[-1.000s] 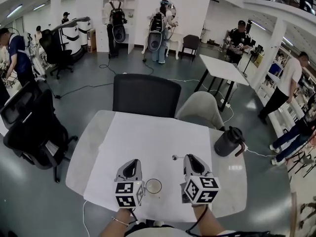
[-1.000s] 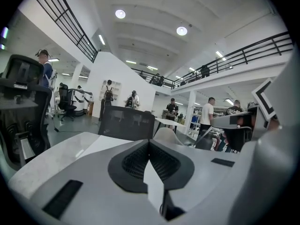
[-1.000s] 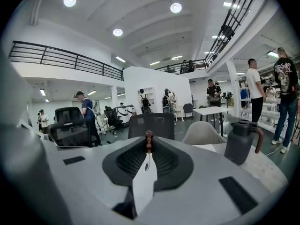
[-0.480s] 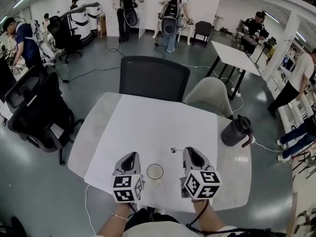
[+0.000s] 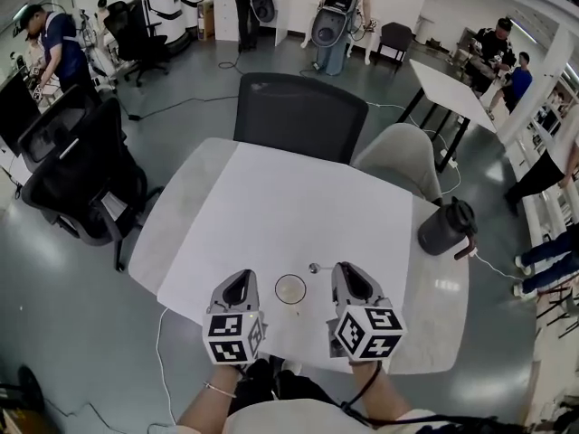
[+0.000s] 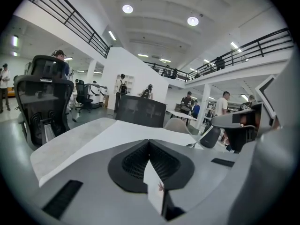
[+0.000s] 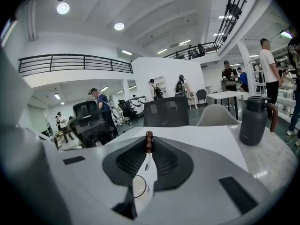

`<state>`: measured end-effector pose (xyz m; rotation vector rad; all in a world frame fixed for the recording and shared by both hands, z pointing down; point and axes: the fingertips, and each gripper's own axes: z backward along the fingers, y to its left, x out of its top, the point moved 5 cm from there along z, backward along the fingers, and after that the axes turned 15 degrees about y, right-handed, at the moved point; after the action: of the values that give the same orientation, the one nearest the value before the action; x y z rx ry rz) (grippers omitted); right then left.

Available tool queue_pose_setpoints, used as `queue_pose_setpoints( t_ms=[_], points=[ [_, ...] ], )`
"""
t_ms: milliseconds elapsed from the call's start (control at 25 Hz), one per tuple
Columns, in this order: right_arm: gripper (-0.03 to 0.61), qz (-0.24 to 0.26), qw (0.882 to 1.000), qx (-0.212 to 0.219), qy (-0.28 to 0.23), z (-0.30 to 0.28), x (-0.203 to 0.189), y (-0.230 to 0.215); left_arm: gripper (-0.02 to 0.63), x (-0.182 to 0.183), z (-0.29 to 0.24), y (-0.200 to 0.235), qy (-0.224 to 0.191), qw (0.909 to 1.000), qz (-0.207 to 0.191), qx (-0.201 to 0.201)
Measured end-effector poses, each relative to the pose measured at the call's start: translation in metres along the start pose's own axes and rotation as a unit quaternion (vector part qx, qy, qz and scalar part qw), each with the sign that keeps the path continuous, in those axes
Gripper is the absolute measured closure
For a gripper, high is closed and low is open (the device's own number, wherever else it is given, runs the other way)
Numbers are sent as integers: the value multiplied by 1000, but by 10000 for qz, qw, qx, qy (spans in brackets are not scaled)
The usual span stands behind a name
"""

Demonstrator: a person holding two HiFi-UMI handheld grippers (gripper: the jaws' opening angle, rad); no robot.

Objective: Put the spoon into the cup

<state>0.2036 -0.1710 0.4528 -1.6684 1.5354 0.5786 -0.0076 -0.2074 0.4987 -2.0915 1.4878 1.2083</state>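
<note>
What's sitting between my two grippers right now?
In the head view, the cup stands on the table between the left gripper and right gripper; the held spoon pokes toward it.

The surface (image 5: 271,206) is plain white down its middle and pale mottled grey along both sides. On it the cup (image 5: 290,288) looks pale with a thin darker rim, and the spoon (image 5: 314,267) is silvery at its bowl and dark brown at its other end. The left gripper (image 5: 242,277) and right gripper (image 5: 343,269) are light grey with black ribbed pads, and their cubes (image 5: 368,331) are white with black square markers. The jug (image 5: 445,227) is dark grey, one chair (image 5: 301,116) black and the floor (image 5: 172,134) dull grey-green.
</note>
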Motion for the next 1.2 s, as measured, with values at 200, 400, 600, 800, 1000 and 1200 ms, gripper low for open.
queue_pose_setpoints(
  t_ms=[200, 400, 600, 800, 1000, 1200],
  points=[
    [518, 112, 9997, 141, 166, -1, -13, 11, 595, -16, 6, 5, 84, 9998, 114, 100],
    [518, 169, 9992, 207, 303, -2, -21, 15, 595, -25, 9, 8, 127, 9995, 218, 183],
    [518, 151, 9986, 254, 441, -10, -31, 17, 595, -36, 8, 12, 203, 9992, 267, 225],
    [518, 183, 9971, 324, 662, -17, -44, 23, 595, -47, 7, 16, 305, 9985, 358, 288],
    [518, 225, 9957, 369, 818, -27, -52, 26, 595, -54, 5, 21, 355, 9979, 426, 344],
    [518, 226, 9944, 417, 945, -36, -60, 31, 595, -61, 3, 27, 402, 9974, 473, 359]
  ],
)
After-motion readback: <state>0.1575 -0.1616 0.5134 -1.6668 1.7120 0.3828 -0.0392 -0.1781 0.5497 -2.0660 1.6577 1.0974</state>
